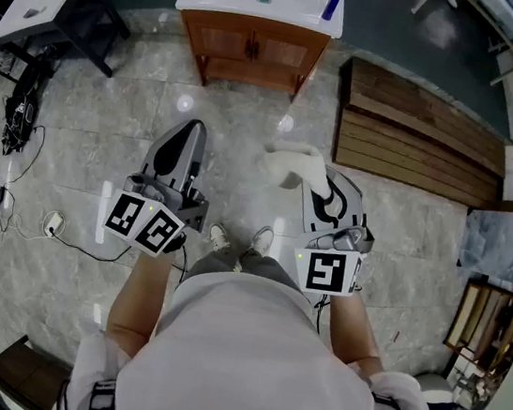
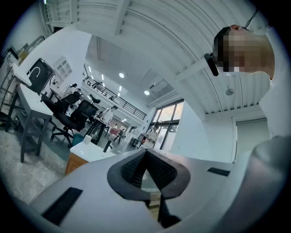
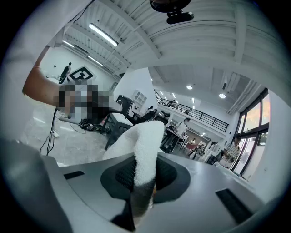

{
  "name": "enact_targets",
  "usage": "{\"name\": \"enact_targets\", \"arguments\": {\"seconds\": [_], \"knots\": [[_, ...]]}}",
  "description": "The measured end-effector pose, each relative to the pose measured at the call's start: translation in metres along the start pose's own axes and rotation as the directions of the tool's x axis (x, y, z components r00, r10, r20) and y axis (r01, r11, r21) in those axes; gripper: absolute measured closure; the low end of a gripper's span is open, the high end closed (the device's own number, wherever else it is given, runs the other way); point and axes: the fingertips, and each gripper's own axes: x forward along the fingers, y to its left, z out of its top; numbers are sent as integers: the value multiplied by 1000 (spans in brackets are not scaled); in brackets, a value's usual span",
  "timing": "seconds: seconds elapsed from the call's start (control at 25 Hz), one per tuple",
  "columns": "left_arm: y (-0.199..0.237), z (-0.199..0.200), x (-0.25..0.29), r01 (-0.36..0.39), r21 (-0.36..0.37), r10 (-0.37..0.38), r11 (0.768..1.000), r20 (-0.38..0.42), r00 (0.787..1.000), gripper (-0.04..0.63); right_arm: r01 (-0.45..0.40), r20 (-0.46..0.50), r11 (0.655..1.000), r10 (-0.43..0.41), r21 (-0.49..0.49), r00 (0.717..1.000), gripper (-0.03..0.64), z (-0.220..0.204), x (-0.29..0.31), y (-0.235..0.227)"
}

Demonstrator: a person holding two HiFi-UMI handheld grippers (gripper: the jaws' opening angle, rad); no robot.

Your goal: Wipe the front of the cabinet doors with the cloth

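The wooden cabinet point(image 1: 253, 49), with two doors under a white sink top, stands on the floor ahead of me, well beyond both grippers. My right gripper point(image 1: 322, 178) is shut on a white cloth point(image 1: 292, 165), which sticks out past its tips to the left. In the right gripper view the cloth point(image 3: 143, 141) folds up between the pads of the right gripper point(image 3: 144, 166). My left gripper point(image 1: 191, 129) is held level beside it, shut with nothing in it; in its own view, past the left gripper point(image 2: 146, 152), a corner of the cabinet point(image 2: 75, 163) shows at the lower left.
A blue bottle point(image 1: 333, 0) stands on the sink top. Wooden planks point(image 1: 418, 137) lie to the cabinet's right. A white table point(image 1: 46, 1) and cables point(image 1: 18, 118) are at the left. The person's shoes point(image 1: 240, 239) show just below the grippers.
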Motion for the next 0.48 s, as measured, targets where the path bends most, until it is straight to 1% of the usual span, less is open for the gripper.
{"name": "enact_targets", "arguments": {"seconds": [0.2,0.48], "knots": [[2,0,3,-7,2,7,1000,5,1000,578,1,25,1000,-1,7,1000,546,1,7,-2],[0,-8,8,-28,6,28,1000,-1,1000,578,-36,39,999,36,-12,999,546,-7,12,-3]]}}
